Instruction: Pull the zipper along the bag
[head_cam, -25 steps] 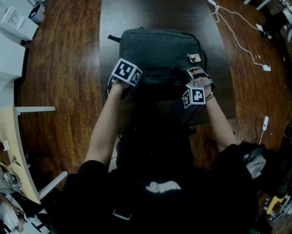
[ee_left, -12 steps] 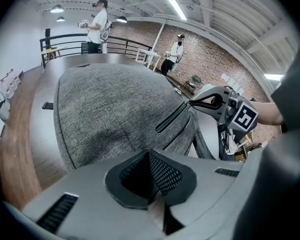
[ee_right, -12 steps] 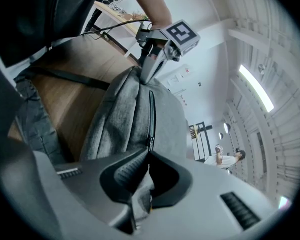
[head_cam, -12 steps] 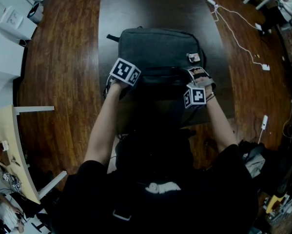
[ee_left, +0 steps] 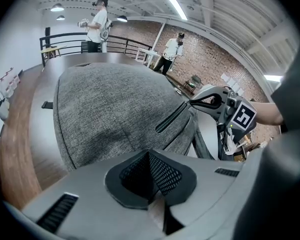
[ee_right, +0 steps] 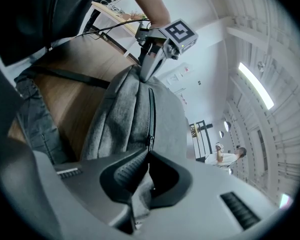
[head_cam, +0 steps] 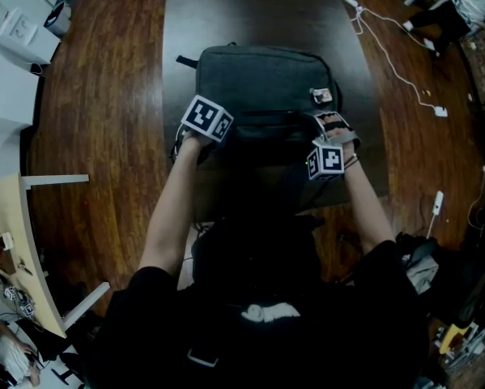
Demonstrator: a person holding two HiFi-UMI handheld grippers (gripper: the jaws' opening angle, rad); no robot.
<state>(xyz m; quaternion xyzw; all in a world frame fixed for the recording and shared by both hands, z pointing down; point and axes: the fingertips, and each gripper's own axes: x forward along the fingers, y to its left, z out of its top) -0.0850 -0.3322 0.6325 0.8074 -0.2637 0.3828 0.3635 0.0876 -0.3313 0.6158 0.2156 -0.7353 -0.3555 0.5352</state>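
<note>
Head view shows the grey backpack (head_cam: 262, 79) lying flat on the dark table (head_cam: 226, 6), with the person's grippers at either end of its zipper (head_cam: 278, 115). Right gripper view has the right gripper (ee_right: 144, 166) clenched on a grey strip just where the zipper line ends, which I take to be the zipper pull (ee_right: 139, 201). Left gripper view has the left gripper (ee_left: 151, 171) pinched tight on fabric at the bag's edge. The cloth looks soft and slack, so it will likely bunch unless the left side draws it taut. The pull is small and could slip; best to grip it close to the slider and draw straight along the teeth.
</note>
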